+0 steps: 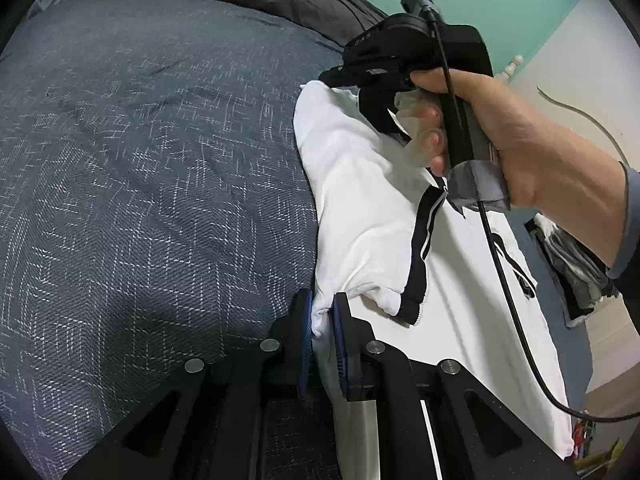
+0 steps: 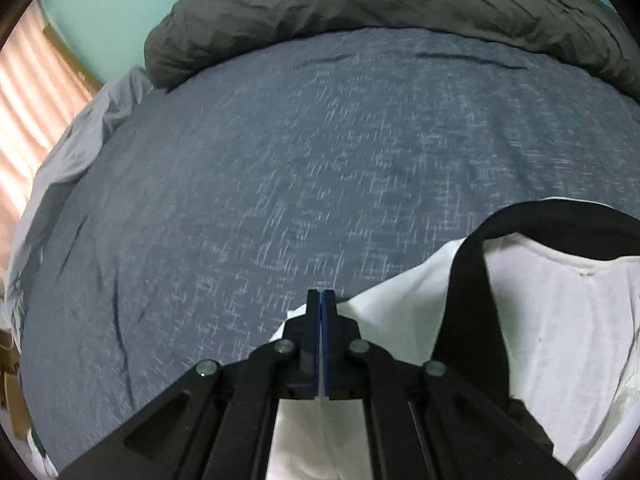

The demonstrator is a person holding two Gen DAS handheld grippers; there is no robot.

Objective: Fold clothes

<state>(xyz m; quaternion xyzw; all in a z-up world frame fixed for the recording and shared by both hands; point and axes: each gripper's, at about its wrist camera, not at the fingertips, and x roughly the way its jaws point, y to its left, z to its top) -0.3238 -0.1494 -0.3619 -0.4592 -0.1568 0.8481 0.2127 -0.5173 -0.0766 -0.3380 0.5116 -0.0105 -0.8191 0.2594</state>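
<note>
The white cotton T-shirt with black-and-white ribbed trim (image 1: 360, 200) lies along the near right part of the bed, on the blue-grey woven bedspread (image 1: 160, 160), and I have it at two spots along one long edge. My left gripper (image 1: 322, 316) has its blue-padded fingers (image 1: 341, 344) pressed on a bunched corner of white cloth near the trimmed sleeve cuff (image 1: 418, 280); the fabric puckers between them, so I judge the hold is firm. My right gripper (image 2: 322, 312) has its fingers drawn together with only a thin sliver of cloth between the pads, up by the shoulder beside the black neckband (image 2: 472, 280). I hold both points because, as I judge it, one side of the shirt is being carried over as a panel, and two grips along the same edge keep that fold line straight rather than letting the middle sag.

From the left camera my right hand (image 1: 500, 132) wraps the black handle, and its cable (image 1: 504, 280) trails across the shirt.

Much is hidden. The right fingers' tips are masked by the gripper body in the left view, and the shirt's far side and hem run out of frame. A dark print (image 1: 516, 264) on the chest is partly covered. Beyond, a dark grey rumpled duvet (image 2: 360, 8) lies at the head of the bed, under a teal wall (image 2: 100, 8), and a heap of clothes (image 1: 572, 264) sits off the bed's edge, too blurred to sort.
</note>
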